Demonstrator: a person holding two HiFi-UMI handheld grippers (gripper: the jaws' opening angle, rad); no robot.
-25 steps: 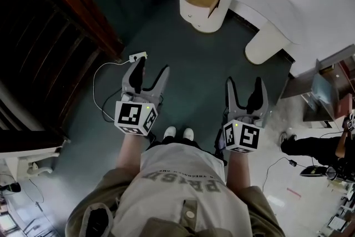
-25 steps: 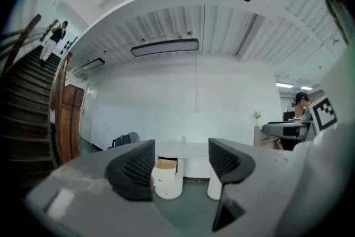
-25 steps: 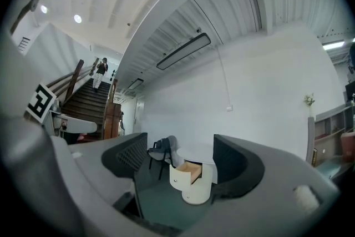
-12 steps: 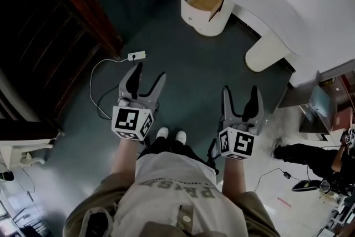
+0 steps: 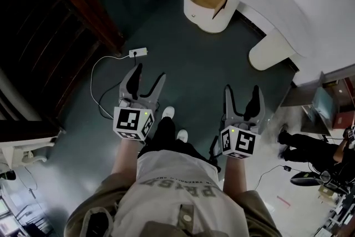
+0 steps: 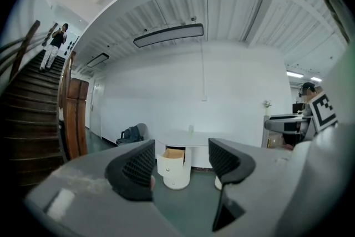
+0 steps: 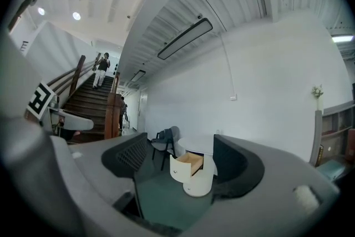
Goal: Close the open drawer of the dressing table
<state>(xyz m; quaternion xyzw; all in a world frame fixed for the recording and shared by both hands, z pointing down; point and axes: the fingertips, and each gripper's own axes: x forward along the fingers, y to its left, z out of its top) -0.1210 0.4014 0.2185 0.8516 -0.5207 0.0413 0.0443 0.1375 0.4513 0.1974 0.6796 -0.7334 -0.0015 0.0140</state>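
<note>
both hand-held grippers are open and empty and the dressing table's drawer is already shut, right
No, the drawer is pulled open, as the right gripper view shows. The left hand-held gripper and right hand-held gripper are indeed open and empty.

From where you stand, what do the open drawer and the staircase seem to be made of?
The open drawer: its inside looks like bare light wood, tan and matt, while its curved front is smooth cream, probably painted or laminated. The staircase: dark reddish-brown wood with a slight sheen, likely varnished.
</note>
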